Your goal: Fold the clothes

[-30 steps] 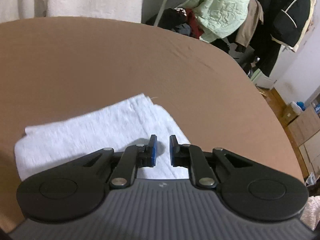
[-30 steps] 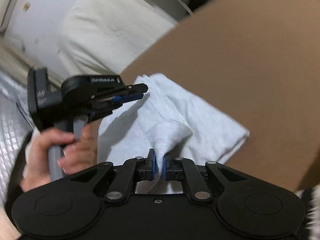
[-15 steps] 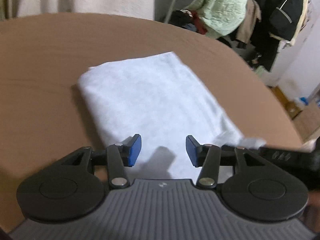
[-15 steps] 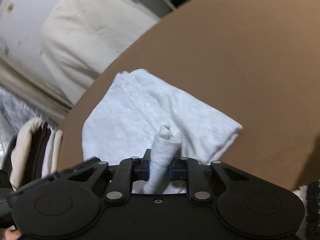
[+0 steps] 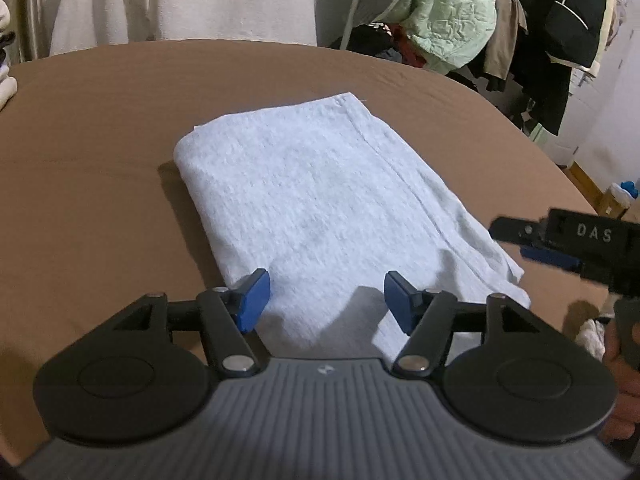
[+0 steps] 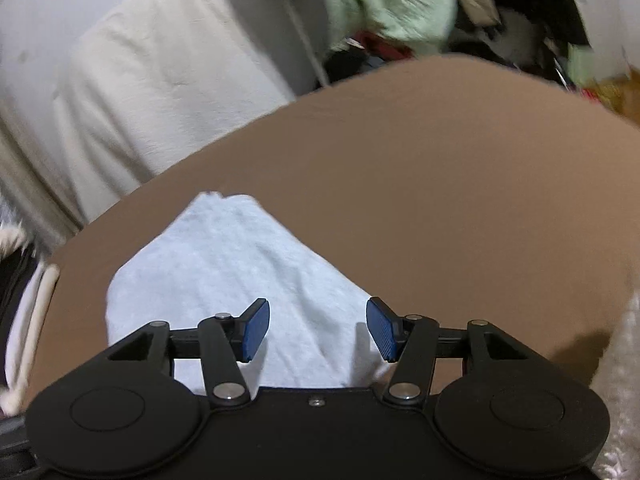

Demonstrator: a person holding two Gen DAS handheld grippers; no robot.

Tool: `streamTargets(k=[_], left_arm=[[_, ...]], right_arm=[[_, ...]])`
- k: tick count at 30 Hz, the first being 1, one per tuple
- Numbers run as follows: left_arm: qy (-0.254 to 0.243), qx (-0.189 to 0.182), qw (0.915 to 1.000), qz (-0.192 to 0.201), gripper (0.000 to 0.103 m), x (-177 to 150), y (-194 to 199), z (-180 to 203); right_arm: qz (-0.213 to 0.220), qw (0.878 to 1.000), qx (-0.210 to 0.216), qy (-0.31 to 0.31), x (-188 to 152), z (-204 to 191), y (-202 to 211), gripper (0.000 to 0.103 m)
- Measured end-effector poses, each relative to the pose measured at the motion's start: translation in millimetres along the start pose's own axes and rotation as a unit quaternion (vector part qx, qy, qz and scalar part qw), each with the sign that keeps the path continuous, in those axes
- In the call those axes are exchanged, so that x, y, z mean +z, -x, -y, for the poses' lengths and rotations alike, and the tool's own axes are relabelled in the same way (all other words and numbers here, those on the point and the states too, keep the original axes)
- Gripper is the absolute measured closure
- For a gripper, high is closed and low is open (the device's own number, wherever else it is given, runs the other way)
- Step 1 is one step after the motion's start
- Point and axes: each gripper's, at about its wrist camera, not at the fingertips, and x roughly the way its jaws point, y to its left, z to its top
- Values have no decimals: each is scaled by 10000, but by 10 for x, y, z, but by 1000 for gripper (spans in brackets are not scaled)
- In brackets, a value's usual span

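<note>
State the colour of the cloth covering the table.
Plain brown; the table cover shows best in the left wrist view.

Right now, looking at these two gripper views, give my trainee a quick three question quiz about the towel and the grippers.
1. True or false: the white towel lies folded on the brown table.
2. What is pinched in the left gripper? A) towel B) nothing C) jacket
3. Fill in: above the towel, the right gripper has its jaws ____.

Key: 1 true. 2 B. 3 opening, nothing between them.
</note>
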Motion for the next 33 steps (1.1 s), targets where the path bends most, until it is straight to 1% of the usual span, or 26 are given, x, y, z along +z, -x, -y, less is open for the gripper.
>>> streamTargets(k=[2,3,4,5,6,8,9,10,11,12,13,14,15,17,19,21,22,23,24,25,26,27,29,31,32,33], left_arm=[[154,8,9999,-48,39,-42,27,-24],[209,13,9997,-91,39,-59,34,-31],[215,22,9997,-138,37,-77,42,-29],[220,36,9994,-253,31,-101,41,-24],[240,46,9988,-423,29,-127,29,-23],[410,-44,9977,-547,28,-161,31,-60],[516,-108,9970,-572,28,-174,37,-85],[621,-171,9961,-597,29,-188,43,-110],[686,-191,9960,-535,30,-176,69,-138],[709,-165,9966,-382,30,-138,116,-167],[759,-151,9967,-247,29,-108,158,-204],[859,-168,9960,-152,29,-87,197,-249],[1006,-222,9946,-91,28,-69,232,-303],[1372,-386,9898,5,28,-37,264,-427],[1686,-493,9844,53,28,-26,211,-526],[1911,-570,9799,14,28,-33,97,-588],[1971,-578,9787,-30,28,-38,28,-594],[1968,-503,9791,-68,28,-45,-32,-577],[1897,-340,9812,-85,28,-55,-91,-546],[1765,-203,9840,-105,28,-70,-144,-504],[1617,-118,9867,-142,28,-88,-195,-458],[1502,-111,9885,-130,28,-97,-219,-416],[1423,-280,9894,-6,28,-101,-211,-360],[1593,-531,9857,137,24,-107,-191,-372],[1693,-636,9833,200,24,-116,-187,-390],[1799,-702,9809,241,24,-133,-189,-418]], right_arm=[[215,9987,-128,434,10,-111,58,42],[335,9972,-213,627,22,-165,83,40],[430,9960,-292,725,43,-185,113,36],[475,9957,-320,724,60,-188,138,34],[505,9957,-335,705,80,-185,157,33],[380,9978,-221,499,145,-128,122,32],[215,9988,-149,410,162,-88,78,28],[-11,9992,-107,384,166,-69,1,23],[-377,9982,-92,457,169,-72,-104,22],[-714,9961,-79,520,167,-73,-200,22],[-891,9946,-82,532,147,-73,-247,22],[-957,9940,-109,524,138,-78,-277,22],[-920,9941,-153,562,140,-87,-288,22],[-878,9937,-233,657,150,-102,-309,22],[-825,9935,-337,712,160,-104,-348,19],[-778,9911,-687,833,143,-122,-482,19],[-796,9887,-868,930,139,-138,-563,19],[-863,9863,-931,1053,153,-138,-636,19],[-903,9854,-909,1120,174,-129,-673,18],[-950,9843,-889,1196,194,-120,-711,14],[-1028,9821,-880,1313,202,-116,-748,13],[-1086,9806,-870,1381,209,-106,-772,10],[-1207,9810,-795,1297,248,-54,-787,9],[-1360,9813,-726,1150,303,1,-776,9],[-1451,9820,-645,1023,339,34,-750,9],[-1478,9845,-445,829,381,75,-700,10]])
